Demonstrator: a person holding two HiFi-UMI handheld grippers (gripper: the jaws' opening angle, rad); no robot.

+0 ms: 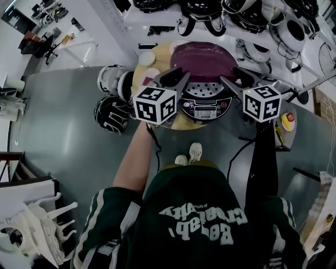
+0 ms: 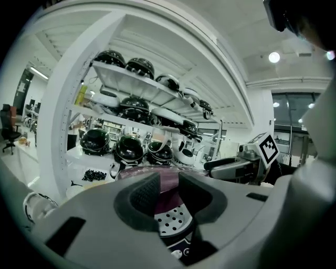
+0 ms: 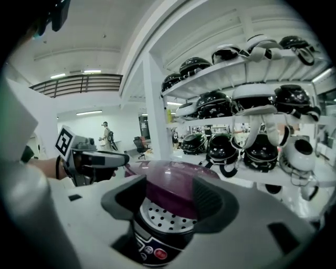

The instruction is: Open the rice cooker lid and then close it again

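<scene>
The rice cooker (image 1: 206,100) stands on a round wooden table (image 1: 143,79); its purple domed lid (image 1: 203,60) lies down on the body, above a perforated silver band and a dark button panel (image 1: 206,109). My left gripper (image 1: 176,80) hovers over the cooker's left front, jaws a narrow gap apart and holding nothing. At the right front my right gripper (image 1: 236,80) is wider open and likewise empty. The lid (image 2: 167,181) shows through the left gripper's (image 2: 169,185) gap in the left gripper view. In the right gripper view the lid (image 3: 173,181) shows between the jaws of the right gripper (image 3: 169,193).
Shelves of helmets (image 1: 247,16) run behind the table. Two more helmets (image 1: 113,113) lie on the floor at its left. A pale dish (image 1: 147,58) sits on the tabletop. A small side stand with a yellow object (image 1: 287,122) is at the right.
</scene>
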